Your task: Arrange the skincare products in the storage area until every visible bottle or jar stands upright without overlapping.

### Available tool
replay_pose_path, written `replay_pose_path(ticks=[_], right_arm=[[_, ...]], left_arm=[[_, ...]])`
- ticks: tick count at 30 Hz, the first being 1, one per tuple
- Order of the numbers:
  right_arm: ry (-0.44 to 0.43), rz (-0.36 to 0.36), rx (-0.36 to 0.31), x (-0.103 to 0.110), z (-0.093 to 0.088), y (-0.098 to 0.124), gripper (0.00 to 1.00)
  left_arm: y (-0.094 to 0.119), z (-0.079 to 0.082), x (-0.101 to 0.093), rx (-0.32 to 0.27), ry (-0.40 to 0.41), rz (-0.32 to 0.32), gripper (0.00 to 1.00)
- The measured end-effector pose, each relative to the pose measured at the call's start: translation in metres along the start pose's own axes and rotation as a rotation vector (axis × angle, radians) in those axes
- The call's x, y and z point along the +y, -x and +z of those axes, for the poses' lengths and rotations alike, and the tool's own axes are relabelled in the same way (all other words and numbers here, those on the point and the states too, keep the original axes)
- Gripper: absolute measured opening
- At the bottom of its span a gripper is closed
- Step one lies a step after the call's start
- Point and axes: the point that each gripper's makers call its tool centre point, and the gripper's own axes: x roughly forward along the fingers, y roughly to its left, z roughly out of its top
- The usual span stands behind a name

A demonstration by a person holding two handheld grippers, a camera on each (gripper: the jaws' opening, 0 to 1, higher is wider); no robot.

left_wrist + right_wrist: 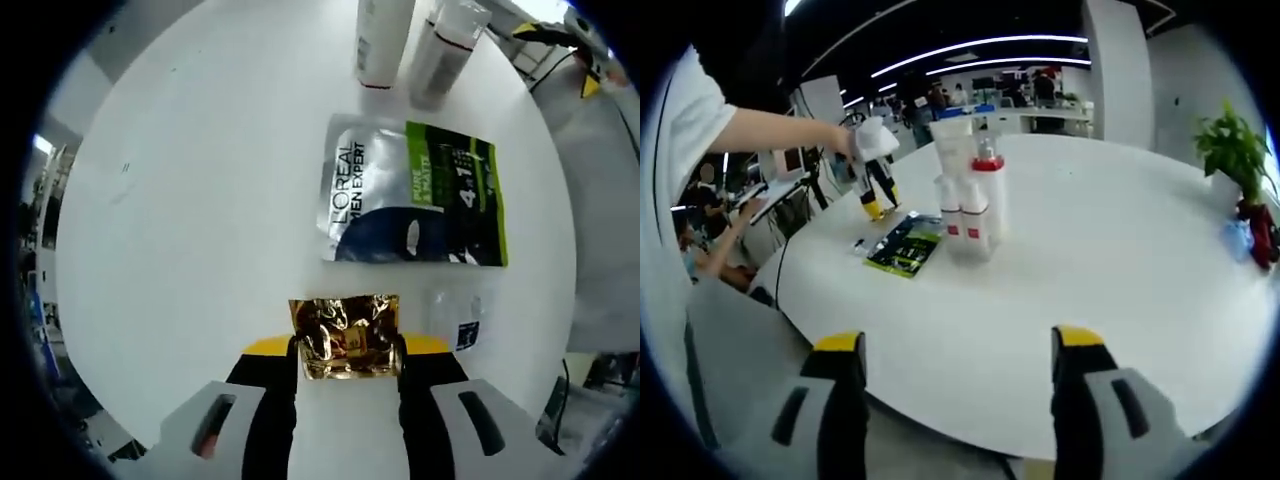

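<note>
Left gripper (348,345) is pinching a gold foil sachet (346,333) just above the worktop (200,200), with the L'Oreal pack (415,195) at 1 o'clock. Right gripper (955,345) hangs open. I'd set the sachet down flat on bare surface, clear of the bottles (970,195).

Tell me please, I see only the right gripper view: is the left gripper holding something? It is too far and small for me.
Observer: Yes. The left gripper grips a crumpled gold sachet between its jaws.
Operator: Is anything lying near the green packet?
Observer: A small clear sachet lies flat on the table beside it, not touching it.
</note>
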Motion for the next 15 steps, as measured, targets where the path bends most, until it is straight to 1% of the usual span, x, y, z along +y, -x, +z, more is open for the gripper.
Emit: replay_pose_path(ticks=[7,11,15], right_arm=[[0.001,-0.001,-0.003,0.0,0.001,0.0,0.76],[0.001,-0.003,-0.003,-0.001,0.001,0.0,0.76],[0.0,-0.003,-0.002,-0.001,0.001,0.0,0.76]], left_arm=[[-0.006,0.004,-0.01,0.017,-0.032,-0.019,0.36],[-0.01,0.004,-0.011,0.025,-0.044,-0.02,0.36],[-0.012,0.006,-0.01,0.02,-0.044,-0.008,0.36]])
